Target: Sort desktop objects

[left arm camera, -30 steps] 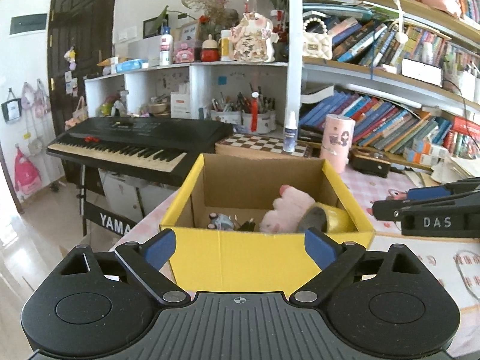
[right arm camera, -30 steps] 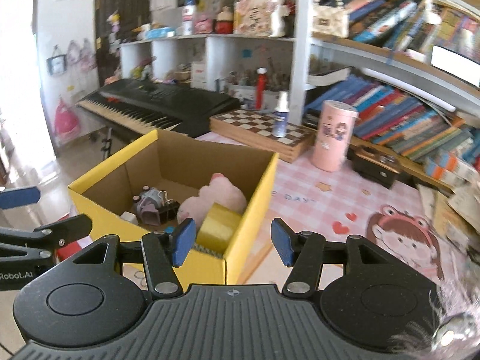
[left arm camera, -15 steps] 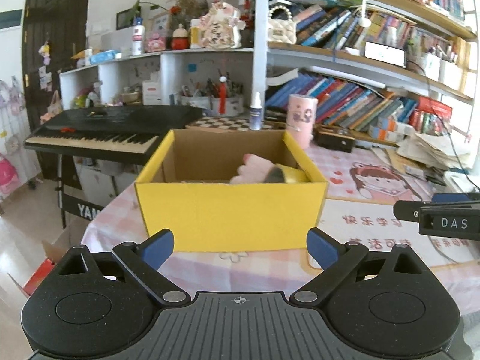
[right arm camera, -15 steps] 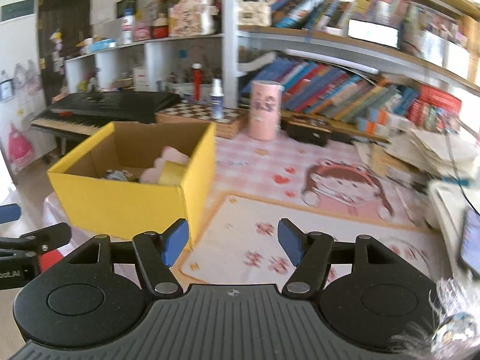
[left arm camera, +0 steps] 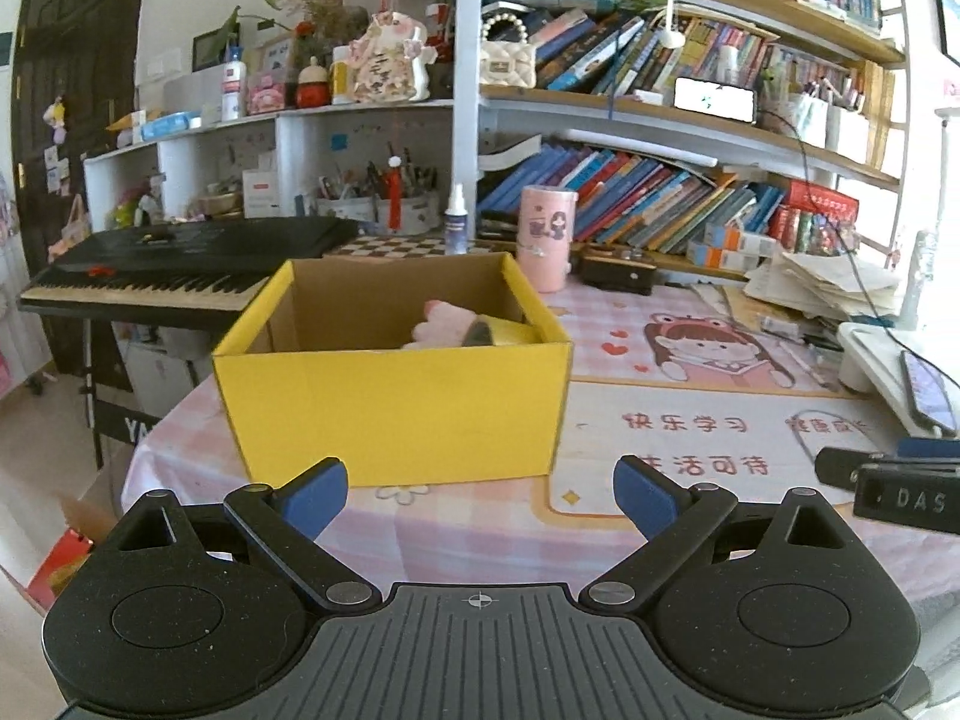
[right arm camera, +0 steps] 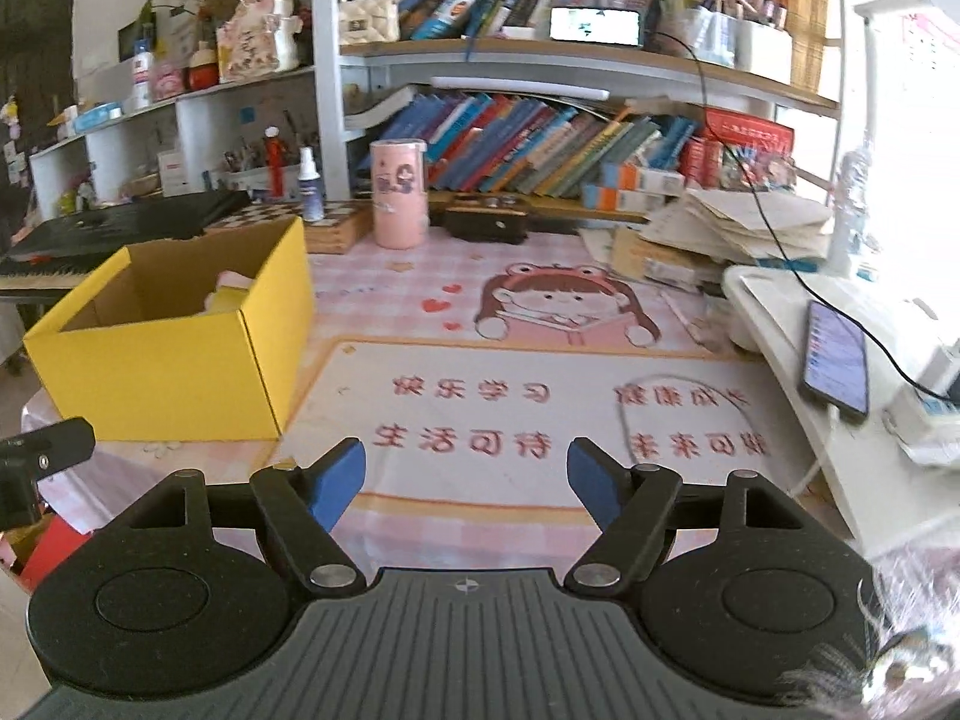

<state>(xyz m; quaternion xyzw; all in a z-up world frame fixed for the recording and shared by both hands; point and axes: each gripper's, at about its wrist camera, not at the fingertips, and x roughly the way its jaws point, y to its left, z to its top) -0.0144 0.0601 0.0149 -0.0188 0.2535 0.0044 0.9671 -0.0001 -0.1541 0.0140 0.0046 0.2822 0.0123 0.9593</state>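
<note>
Box (left arm camera: 390,402) sits at the table's left edge, plush toy (left arm camera: 447,330) inside: soft, light, graspable anywhere. My left gripper (left arm camera: 480,489) gapes empty; right gripper (right arm camera: 465,483) is opening, nothing between its jaws.

White letters "DAS" stood on the side of the right gripper (left arm camera: 900,483) at the edge of the left wrist view. Red Chinese characters on the desk mat (left arm camera: 690,438) read "快乐学习" and, below, "活可待"; further characters to the right were too blurred to read. White letters "YA" showed on the keyboard stand (left arm camera: 129,429), the rest hidden.
</note>
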